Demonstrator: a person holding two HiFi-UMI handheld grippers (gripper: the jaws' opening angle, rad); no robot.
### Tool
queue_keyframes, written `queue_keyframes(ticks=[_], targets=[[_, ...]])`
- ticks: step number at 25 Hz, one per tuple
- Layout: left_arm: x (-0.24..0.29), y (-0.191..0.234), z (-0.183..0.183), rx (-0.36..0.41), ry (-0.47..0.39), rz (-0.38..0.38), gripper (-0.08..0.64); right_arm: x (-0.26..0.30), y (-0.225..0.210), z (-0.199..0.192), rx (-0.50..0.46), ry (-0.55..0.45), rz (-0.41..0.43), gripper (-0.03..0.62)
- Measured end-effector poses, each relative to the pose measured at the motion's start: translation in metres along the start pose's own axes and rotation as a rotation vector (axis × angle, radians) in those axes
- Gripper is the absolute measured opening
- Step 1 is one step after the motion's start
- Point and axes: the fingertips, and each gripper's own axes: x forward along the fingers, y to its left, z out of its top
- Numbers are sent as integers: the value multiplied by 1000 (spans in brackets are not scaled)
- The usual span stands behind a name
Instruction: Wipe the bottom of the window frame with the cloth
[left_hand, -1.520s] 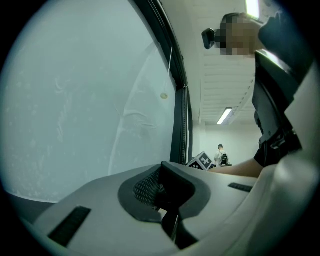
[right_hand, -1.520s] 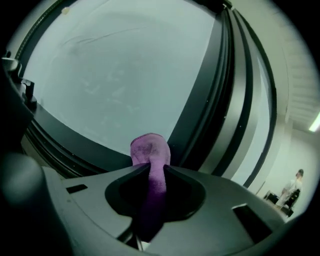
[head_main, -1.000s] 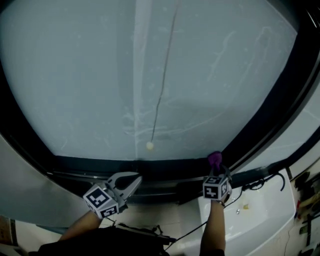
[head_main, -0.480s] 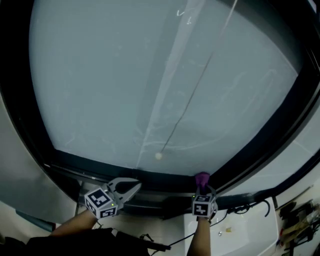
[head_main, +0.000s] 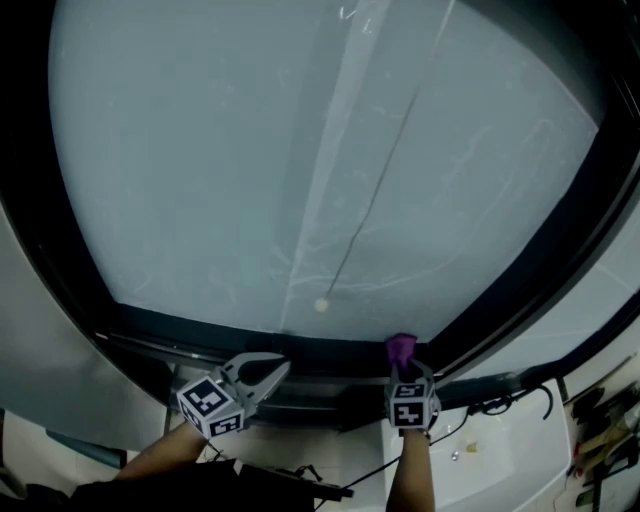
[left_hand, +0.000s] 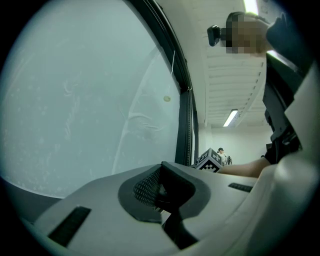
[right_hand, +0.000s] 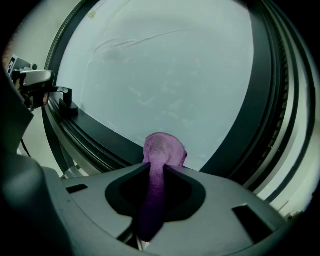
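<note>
A large frosted glass pane (head_main: 250, 150) is bordered by a black window frame (head_main: 200, 338). At 7 o'clock, the left gripper (head_main: 275, 368) is seen closed, with nothing held. At 6 o'clock, the right gripper (head_main: 402, 366) is clamped on a purple cloth (head_main: 401, 346), which is held at the frame's bottom rail.

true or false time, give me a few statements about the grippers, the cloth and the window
1. The right gripper is clamped on a purple cloth. True.
2. The left gripper holds a second cloth. False: its jaws are together with nothing between them.
3. The purple cloth sits by the bottom right corner of the window frame. True.
4. The glass is clear and shows a street outside. False: it looks pale and milky, nothing shows through.
5. A small bead hangs on a cord against the glass. True.
</note>
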Motion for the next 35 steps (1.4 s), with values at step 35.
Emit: queue_keyframes(ticks=[35], targets=[[-14, -3, 1, -51, -30, -178, 2, -12, 101, 43, -14, -21, 174, 74]])
